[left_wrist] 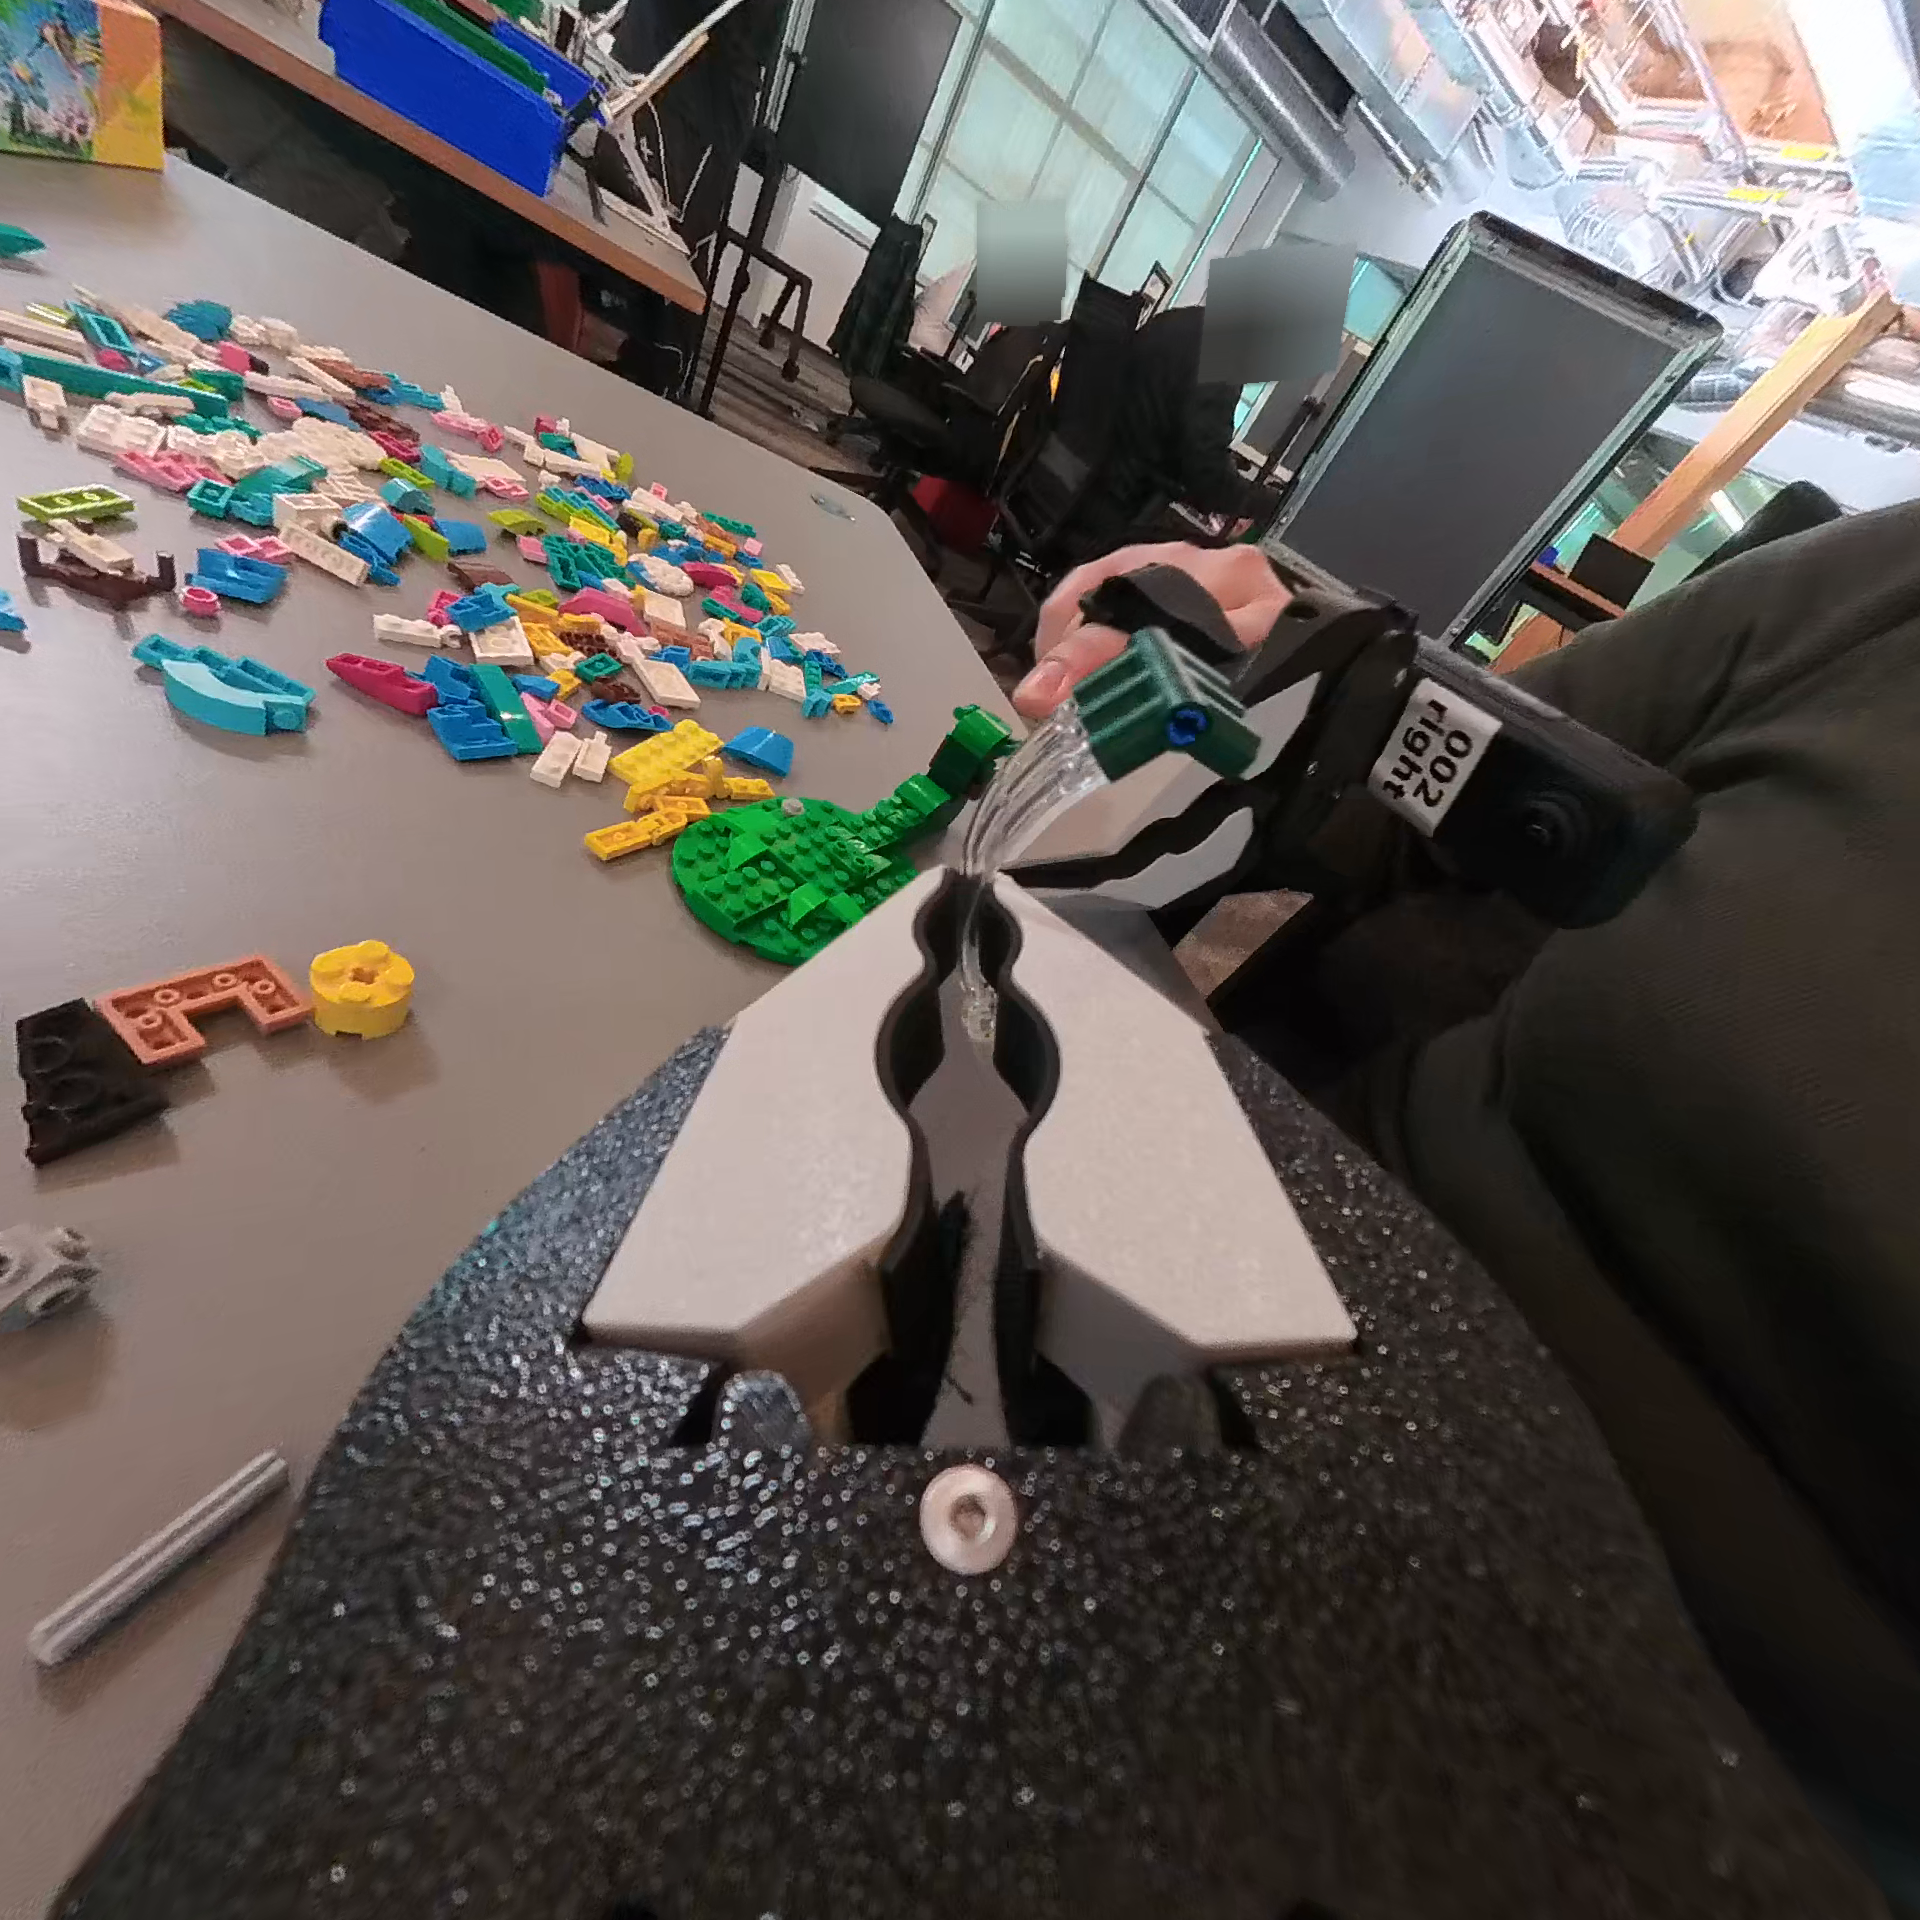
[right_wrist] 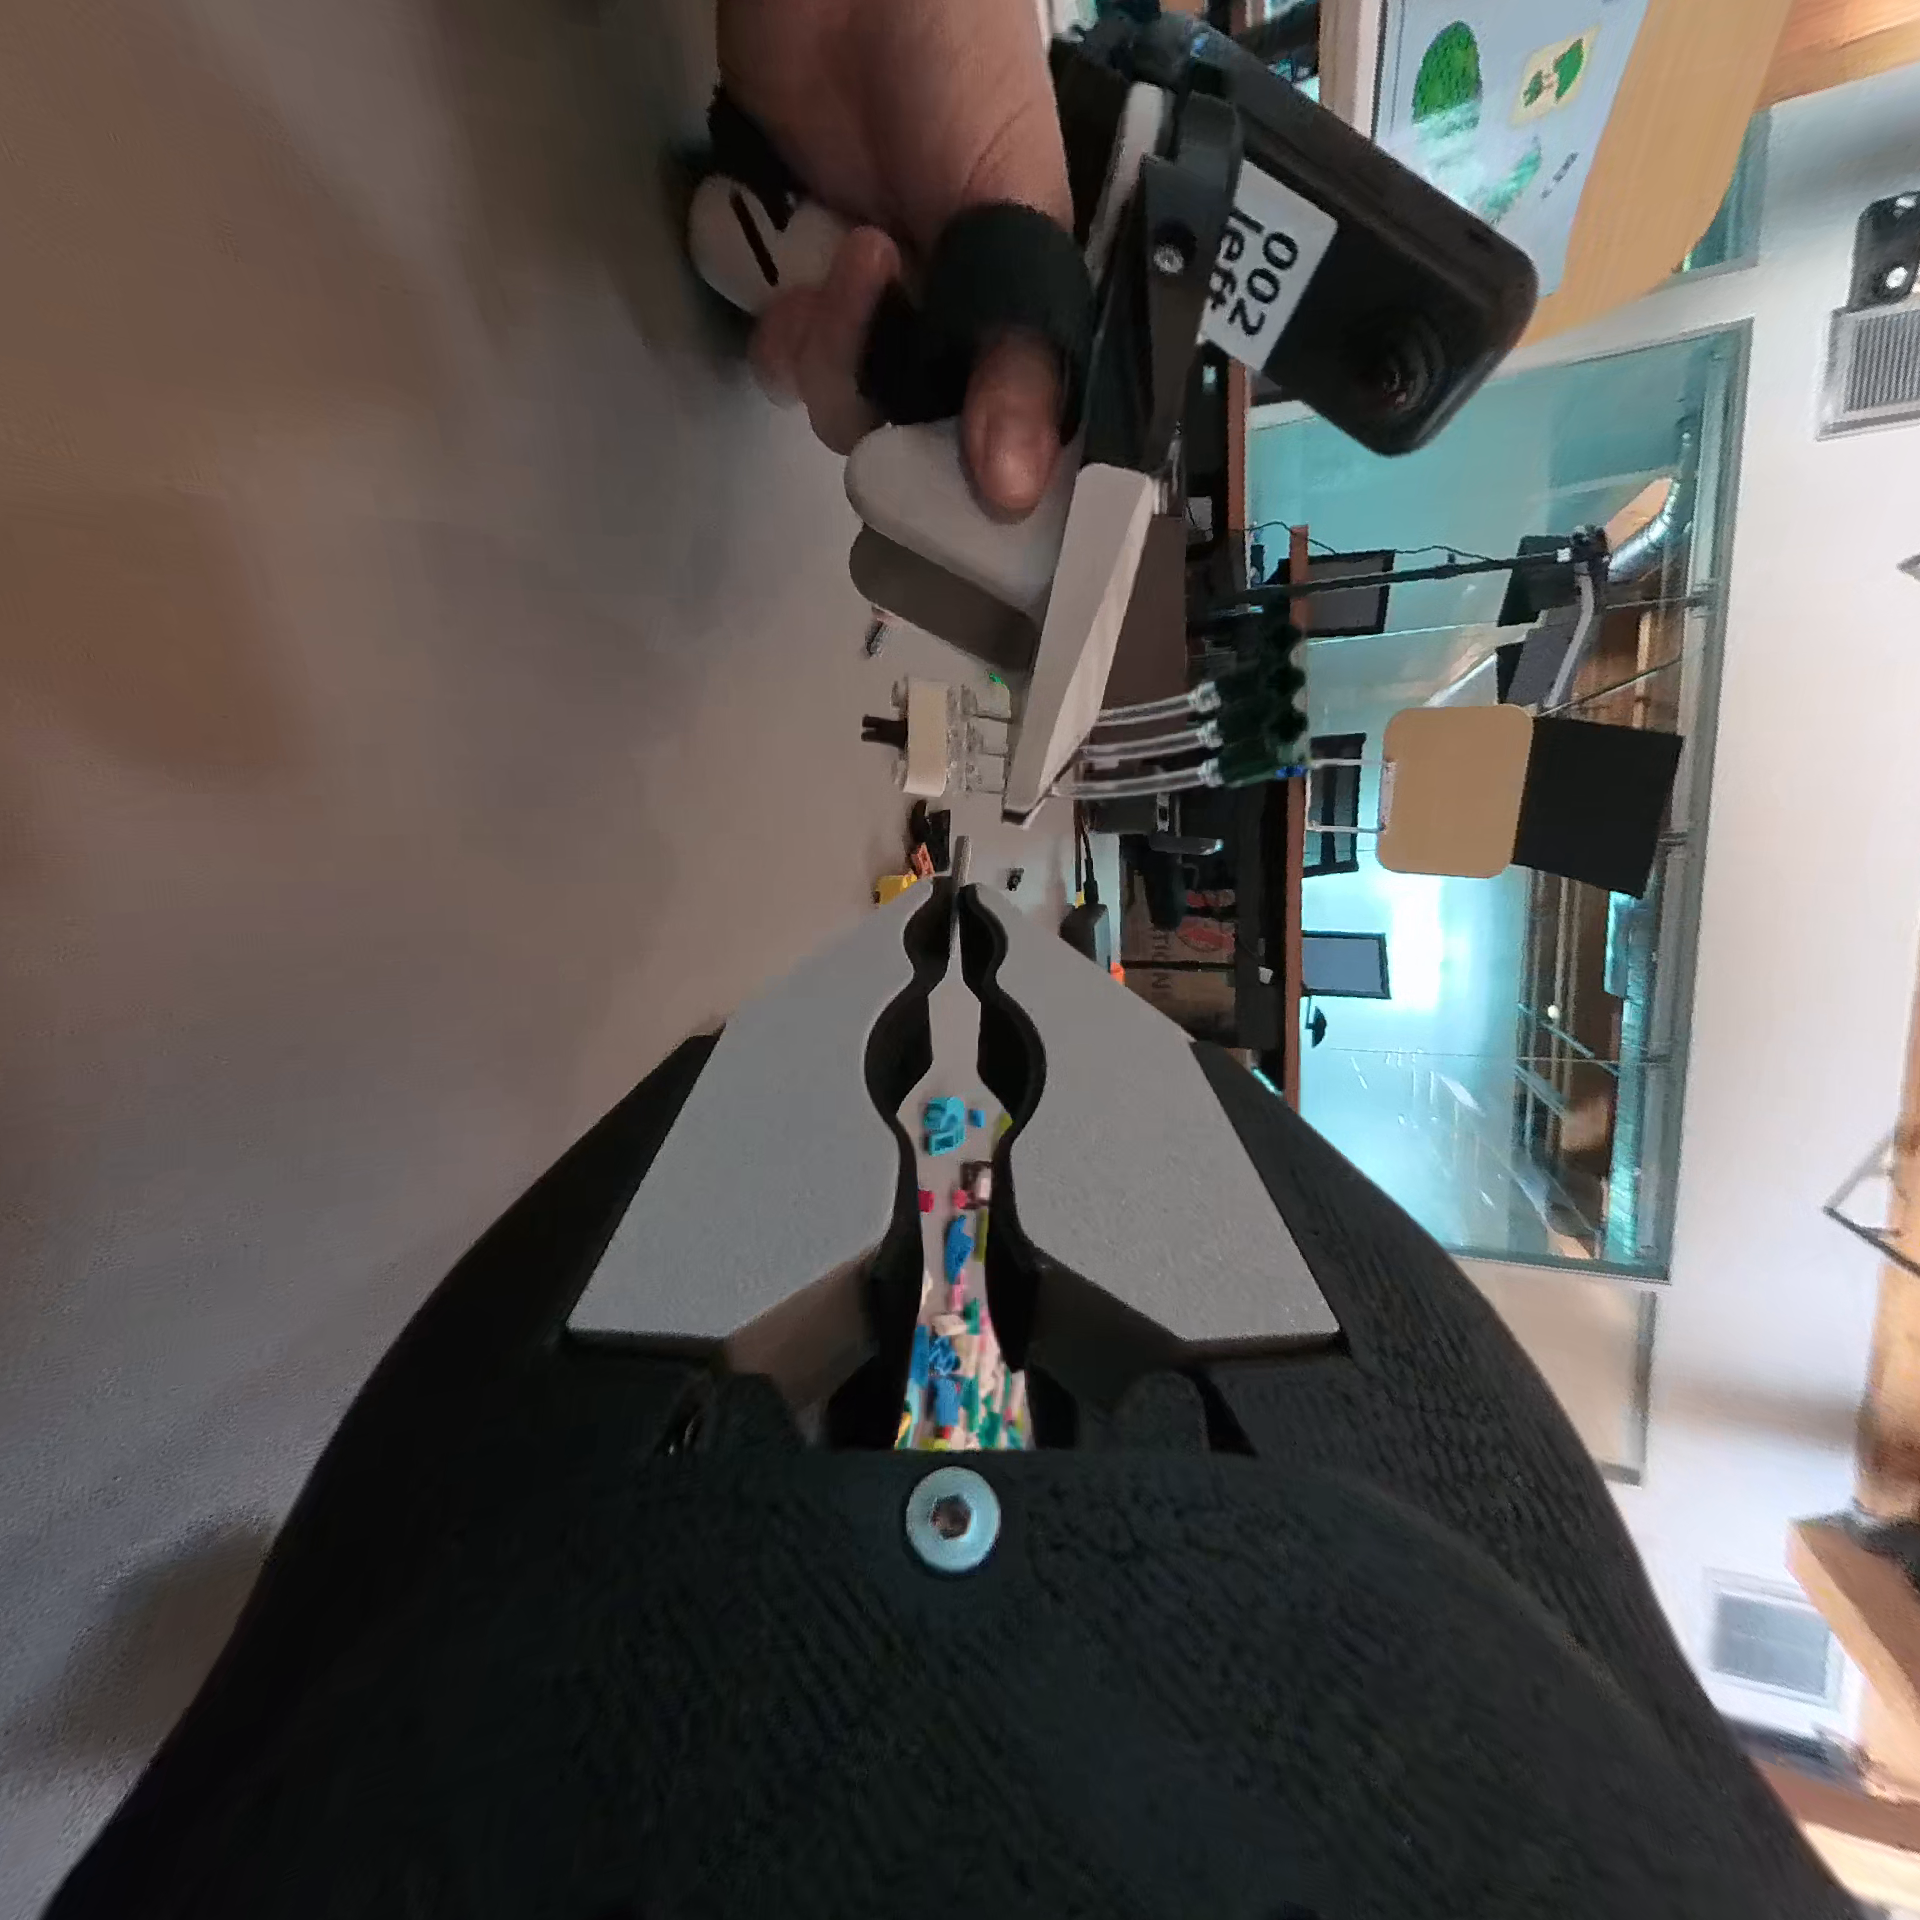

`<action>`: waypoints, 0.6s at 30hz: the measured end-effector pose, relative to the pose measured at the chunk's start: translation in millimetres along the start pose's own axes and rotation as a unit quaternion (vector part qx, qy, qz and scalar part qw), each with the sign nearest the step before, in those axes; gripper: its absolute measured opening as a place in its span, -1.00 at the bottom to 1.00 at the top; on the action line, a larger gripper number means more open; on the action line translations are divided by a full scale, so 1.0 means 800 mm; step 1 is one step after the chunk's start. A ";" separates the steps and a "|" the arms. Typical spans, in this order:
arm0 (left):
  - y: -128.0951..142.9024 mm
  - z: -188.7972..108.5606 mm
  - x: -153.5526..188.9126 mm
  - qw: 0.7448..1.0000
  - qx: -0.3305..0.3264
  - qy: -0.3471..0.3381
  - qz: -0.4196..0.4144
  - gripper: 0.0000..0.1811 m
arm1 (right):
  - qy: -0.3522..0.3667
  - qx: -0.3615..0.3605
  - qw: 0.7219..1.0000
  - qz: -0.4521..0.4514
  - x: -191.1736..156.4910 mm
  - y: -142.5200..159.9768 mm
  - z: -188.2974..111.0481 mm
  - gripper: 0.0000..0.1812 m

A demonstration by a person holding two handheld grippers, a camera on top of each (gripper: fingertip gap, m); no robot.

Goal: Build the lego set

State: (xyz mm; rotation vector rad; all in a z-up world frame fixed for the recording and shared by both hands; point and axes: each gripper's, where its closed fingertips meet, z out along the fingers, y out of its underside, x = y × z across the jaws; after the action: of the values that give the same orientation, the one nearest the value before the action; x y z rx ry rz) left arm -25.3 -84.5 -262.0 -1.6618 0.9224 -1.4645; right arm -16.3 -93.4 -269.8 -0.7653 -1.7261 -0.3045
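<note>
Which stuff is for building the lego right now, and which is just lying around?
In use:
left gripper, shut on the clear curved rods
dark green ridged block on the rods' far ends
green studded base plate

Lying about:
yellow round brick
salmon bracket-shaped plate
grey ridged axle
heap of mixed bricks

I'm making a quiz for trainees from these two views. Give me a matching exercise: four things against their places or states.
1 clear curved rods
2 green plate build
3 yellow round brick
4 right gripper

A lying flat near the table's edge
B beside a salmon L-shaped plate
C pinched in the left gripper
D closed on a thin grey piece

Pairs: 1-C, 2-A, 3-B, 4-D
</note>
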 end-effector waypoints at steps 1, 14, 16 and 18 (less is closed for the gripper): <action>0.001 0.001 0.000 1.000 -0.003 -0.001 0.000 -1.00 | 0.002 -0.002 1.000 -0.013 -0.001 -0.001 0.001 -1.00; 0.008 0.006 0.000 1.000 -0.025 -0.003 0.008 -1.00 | -0.001 -0.008 0.998 -0.060 -0.007 -0.005 0.006 -1.00; 0.009 0.007 0.001 1.000 -0.026 -0.003 0.008 -1.00 | -0.001 -0.009 0.998 -0.059 -0.007 -0.004 0.007 -1.00; 0.009 0.007 0.000 1.000 -0.027 -0.006 0.009 -1.00 | -0.003 -0.010 0.998 -0.060 -0.009 -0.004 0.007 -1.00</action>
State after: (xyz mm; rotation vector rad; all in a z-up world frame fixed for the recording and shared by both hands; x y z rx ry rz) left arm -20.0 -88.1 -269.0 -1.6950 0.9758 -1.4287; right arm -21.8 -94.9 -277.4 -0.6794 -1.7795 -0.4018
